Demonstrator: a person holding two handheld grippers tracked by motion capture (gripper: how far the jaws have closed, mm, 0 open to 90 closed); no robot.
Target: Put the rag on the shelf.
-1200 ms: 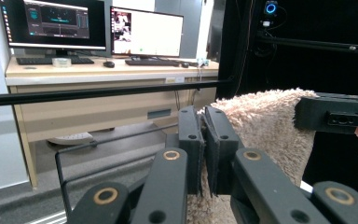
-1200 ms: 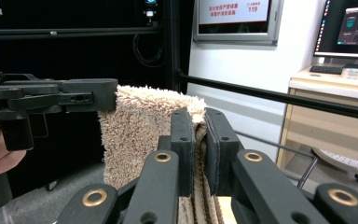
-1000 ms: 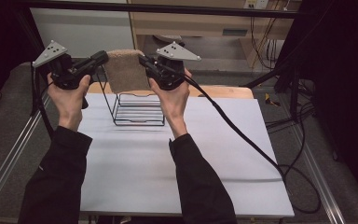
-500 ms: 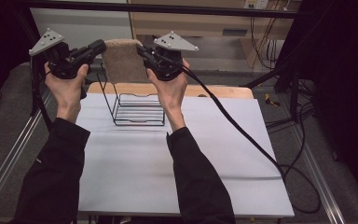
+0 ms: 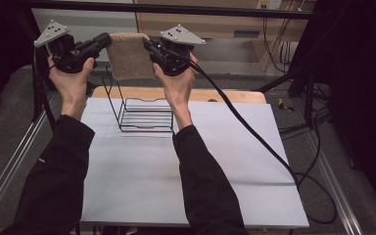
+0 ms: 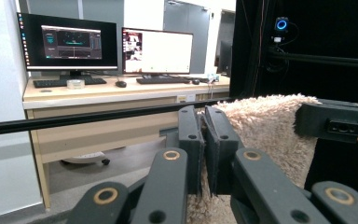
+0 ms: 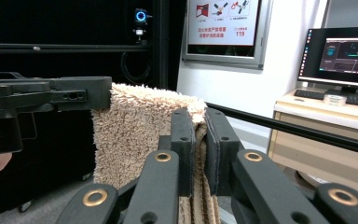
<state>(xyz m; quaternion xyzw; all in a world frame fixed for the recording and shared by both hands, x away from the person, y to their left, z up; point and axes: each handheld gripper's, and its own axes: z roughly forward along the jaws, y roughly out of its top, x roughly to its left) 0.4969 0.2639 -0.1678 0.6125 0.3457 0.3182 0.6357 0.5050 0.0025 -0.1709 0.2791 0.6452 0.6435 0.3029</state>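
The high view is evenly lit from above: the pale grey table top [image 5: 142, 196] reads bright and flat, with only soft, faint shadows under the black wire rack [image 5: 144, 115] and along the black trailing cable [image 5: 254, 137]. Its edges fall into deep black at the left and right, where detail is lost. The picture is slightly soft and grainy. In the left gripper view the two lit computer monitors [image 6: 70, 44] glow, the right one nearly blown out to white, and the near black jaws are blurred. The right gripper view shows a sharp fluffy beige towel [image 7: 135, 126], a dark left half and a bright white wall [image 7: 284, 70]
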